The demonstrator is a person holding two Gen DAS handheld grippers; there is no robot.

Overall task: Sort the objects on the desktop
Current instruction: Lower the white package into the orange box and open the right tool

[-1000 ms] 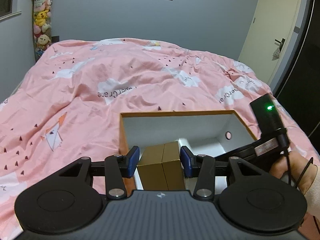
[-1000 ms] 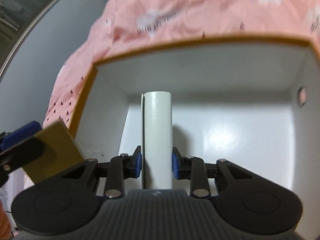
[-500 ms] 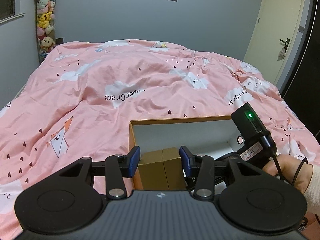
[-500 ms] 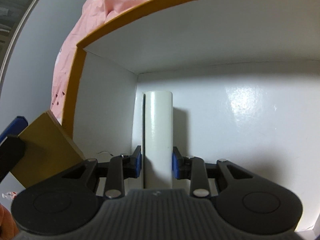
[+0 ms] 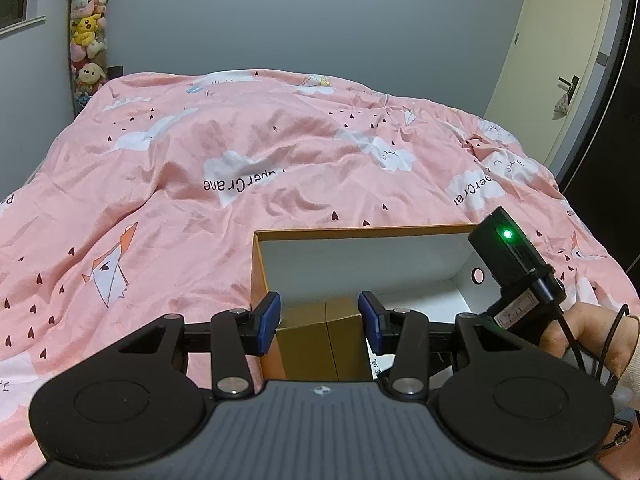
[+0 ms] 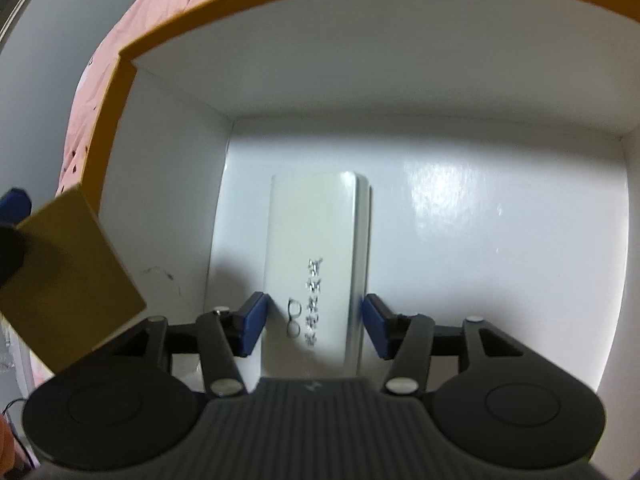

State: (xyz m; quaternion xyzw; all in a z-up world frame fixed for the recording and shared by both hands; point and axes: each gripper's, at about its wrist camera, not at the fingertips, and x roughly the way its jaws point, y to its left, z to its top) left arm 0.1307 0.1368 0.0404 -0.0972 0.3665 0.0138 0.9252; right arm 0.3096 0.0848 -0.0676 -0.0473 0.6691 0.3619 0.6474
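The right claw (image 6: 314, 328), its jaws just opening, is leaving the white case (image 6: 316, 256) lying in the box (image 6: 360, 92); the left claw (image 5: 319, 322) is pinching the gold box (image 5: 324, 340) at 6 o'clock, not yet placed.

One orange box (image 6: 104, 128) — two cases (image 6: 316, 264)

Black left gripper (image 5: 319, 322) with blue pads, silver screws; right gripper (image 6: 314, 322) alike

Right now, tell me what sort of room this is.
Most likely a bedroom: a bed under a pink cloud-print duvet fills the view, with stuffed toys hanging in the corner and a door on the right.
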